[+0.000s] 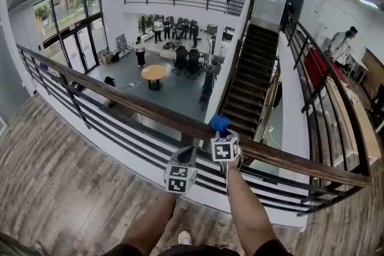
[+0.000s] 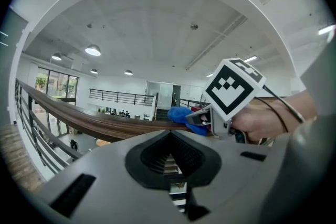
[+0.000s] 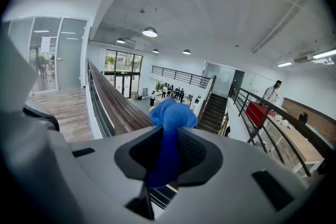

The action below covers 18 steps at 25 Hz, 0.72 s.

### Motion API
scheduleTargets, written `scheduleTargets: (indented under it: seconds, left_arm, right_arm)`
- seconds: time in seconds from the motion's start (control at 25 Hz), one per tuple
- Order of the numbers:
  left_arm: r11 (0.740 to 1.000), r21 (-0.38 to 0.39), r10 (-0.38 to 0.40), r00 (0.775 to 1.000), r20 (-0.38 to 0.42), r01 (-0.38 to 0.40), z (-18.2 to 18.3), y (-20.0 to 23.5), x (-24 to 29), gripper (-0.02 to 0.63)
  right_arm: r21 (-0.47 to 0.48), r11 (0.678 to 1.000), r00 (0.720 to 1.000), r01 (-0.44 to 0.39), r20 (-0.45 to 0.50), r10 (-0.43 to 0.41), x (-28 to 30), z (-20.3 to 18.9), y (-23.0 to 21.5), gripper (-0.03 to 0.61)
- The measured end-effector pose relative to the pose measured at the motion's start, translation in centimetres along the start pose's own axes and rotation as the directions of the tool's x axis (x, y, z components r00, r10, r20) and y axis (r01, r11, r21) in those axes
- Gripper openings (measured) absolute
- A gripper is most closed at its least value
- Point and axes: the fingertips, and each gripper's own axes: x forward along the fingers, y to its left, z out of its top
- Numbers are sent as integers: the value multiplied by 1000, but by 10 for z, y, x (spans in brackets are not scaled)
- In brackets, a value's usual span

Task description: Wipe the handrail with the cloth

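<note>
A brown wooden handrail runs from the far left down to the right on a dark metal balustrade. My right gripper is shut on a blue cloth, which rests on top of the rail. In the right gripper view the cloth bunches out between the jaws of the right gripper, with the handrail stretching away to the left. My left gripper hangs just left of it, below the rail. In the left gripper view the left gripper looks shut and holds nothing; the cloth and handrail lie beyond it.
Dark horizontal bars run under the rail. Beyond it drops an atrium with a staircase, a round table and several people. I stand on wood flooring. A person stands by a red-covered table at the far right.
</note>
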Motion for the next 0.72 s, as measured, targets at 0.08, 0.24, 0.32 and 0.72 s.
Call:
scheduleTargets:
  seconds: [0.08, 0.24, 0.32, 0.72]
  left_arm:
    - [1000, -1, -18, 1000, 1, 18, 1, -9, 2, 5]
    - [999, 10, -51, 999, 11, 51, 8, -36, 16, 5]
    - [997, 20, -71, 997, 12, 70, 13, -54, 24, 3]
    - [989, 34, -142, 990, -6, 142, 20, -153, 69, 5]
  right_arm:
    - [12, 1000, 1000, 24, -7, -24, -6, -7, -10, 86]
    - [50, 997, 998, 60, -27, -58, -18, -21, -43, 87]
    - [80, 994, 997, 71, -31, -69, -25, -31, -63, 86]
    - [146, 982, 992, 120, -43, -115, -73, -88, -170, 87]
